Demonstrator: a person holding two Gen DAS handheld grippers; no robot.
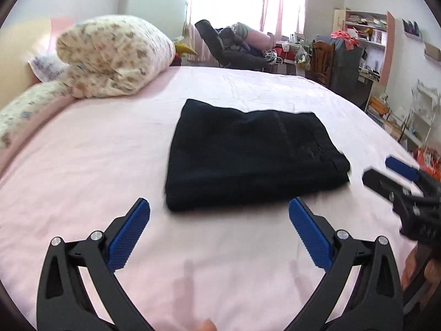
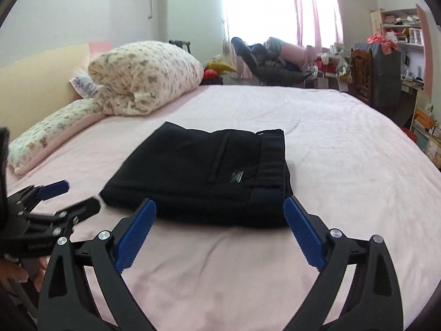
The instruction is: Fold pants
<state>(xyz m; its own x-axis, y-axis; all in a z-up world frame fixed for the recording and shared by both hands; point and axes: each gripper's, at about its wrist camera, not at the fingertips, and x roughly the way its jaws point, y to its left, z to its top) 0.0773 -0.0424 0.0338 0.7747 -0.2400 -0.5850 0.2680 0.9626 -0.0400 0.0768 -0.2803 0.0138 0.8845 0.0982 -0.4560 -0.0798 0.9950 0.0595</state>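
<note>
Dark navy pants (image 1: pixel 248 154) lie folded into a compact rectangle on the pink bed sheet (image 1: pixel 82 171). My left gripper (image 1: pixel 219 202) hovers just short of the near edge of the stack, blue pads spread wide with nothing between them. In the right wrist view the pants (image 2: pixel 198 171) show a back pocket and waistband on top. My right gripper (image 2: pixel 220 202) stands open at the near edge there too, holding nothing. Each gripper appears in the other's view: the right gripper (image 1: pixel 386 172) beside the pants' right end, the left gripper (image 2: pixel 66 195) off their left corner, both open.
A rolled floral duvet (image 1: pixel 113 58) and a long pillow (image 2: pixel 49 135) sit at the bed's left by the headboard. Beyond the far edge are a chair piled with clothes (image 1: pixel 231 47), a wooden chair (image 2: pixel 361 74) and cluttered shelves (image 1: pixel 366 30). A hand (image 2: pixel 13 270) grips the left tool.
</note>
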